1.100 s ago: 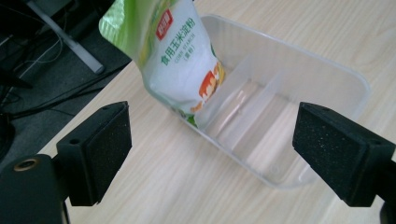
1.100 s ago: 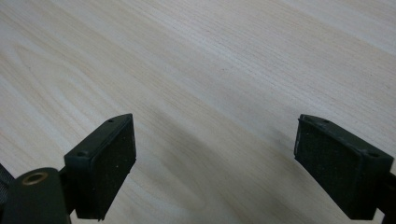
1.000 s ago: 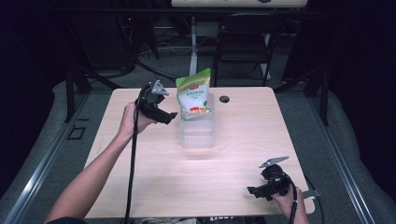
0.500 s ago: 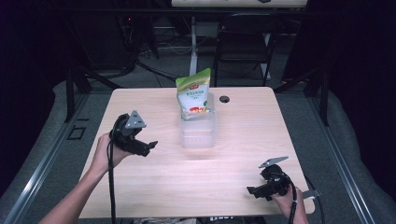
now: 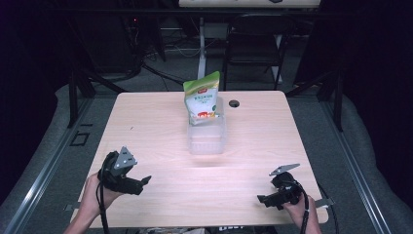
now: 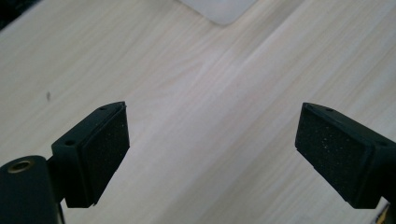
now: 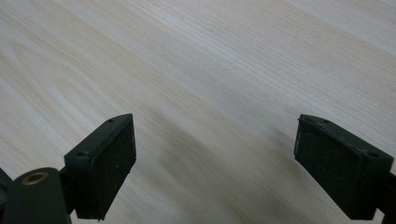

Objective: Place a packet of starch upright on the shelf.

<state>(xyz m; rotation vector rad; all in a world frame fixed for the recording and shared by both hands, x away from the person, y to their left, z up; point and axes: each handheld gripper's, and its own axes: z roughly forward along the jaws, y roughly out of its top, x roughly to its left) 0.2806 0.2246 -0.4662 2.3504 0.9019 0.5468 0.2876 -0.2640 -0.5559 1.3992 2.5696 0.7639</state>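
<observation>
pouch [image 5: 201, 97] upright in clear tub [image 5: 207, 140], 12 o'clock on worktop [image 5: 146, 126] | soft, light, likely slippery: pinch top seal | left hand-held gripper [image 5: 144, 181] and right hand-held gripper [image 5: 260, 199] gape wide, empty

The pale, light-wood surface [image 5: 146, 126] shows fine straight grain lines running along it, with one small dark fleck in the left gripper view. A green-topped white pouch [image 5: 201, 97] carries a red and orange patch low on its front. It stands in a clear, colourless plastic box [image 5: 207, 139]. A small black round hole [image 5: 234, 103] marks the surface. The left tool [image 5: 145, 181] and right tool [image 5: 260, 199] are black, each topped by a grey plate; their pads [image 6: 109, 149] are matt black, finely speckled.
</observation>
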